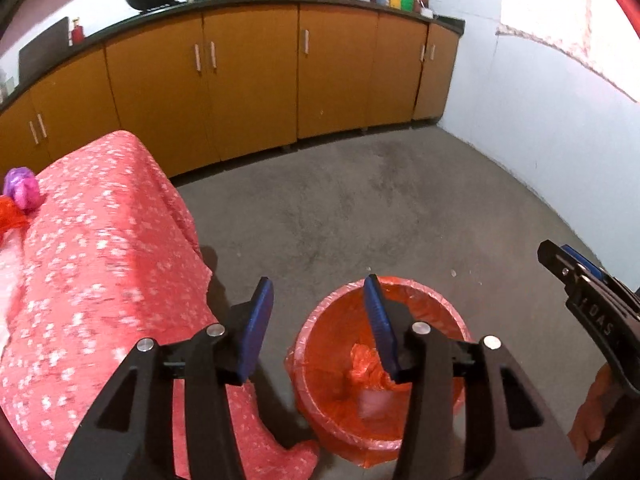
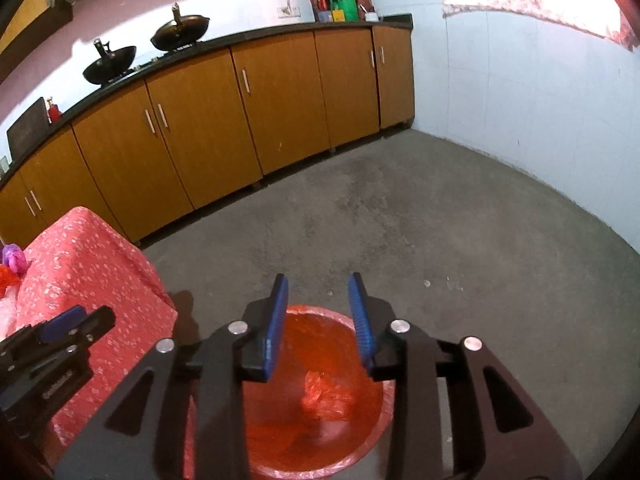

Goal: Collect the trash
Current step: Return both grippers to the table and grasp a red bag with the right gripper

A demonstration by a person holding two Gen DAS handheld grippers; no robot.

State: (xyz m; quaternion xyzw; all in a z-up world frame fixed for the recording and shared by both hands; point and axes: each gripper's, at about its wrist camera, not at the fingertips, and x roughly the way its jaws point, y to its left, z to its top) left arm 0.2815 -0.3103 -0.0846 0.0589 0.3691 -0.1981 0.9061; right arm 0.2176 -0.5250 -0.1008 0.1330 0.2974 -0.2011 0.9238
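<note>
Both grippers, left gripper (image 1: pixel 320 312) and right gripper (image 2: pixel 320 312), are hanging released over the bin (image 1: pixel 448 308); crumpled trash (image 2: pixel 326 396) is lying inside it. Dipping lower is risking snagging the liner.

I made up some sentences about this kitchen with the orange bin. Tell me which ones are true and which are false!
1. The bin has an orange bag lining it. True.
2. The bin is empty. False: a crumpled orange bag lies inside it.
3. The left gripper is squeezing a piece of trash. False: its jaws stand apart with nothing between them.
4. The right gripper is open above the bin. True.
5. A purple bundle sits on the pink spotted cloth. True.
6. The two black woks stand on the floor. False: they are up on the counter above the brown cupboards.
</note>
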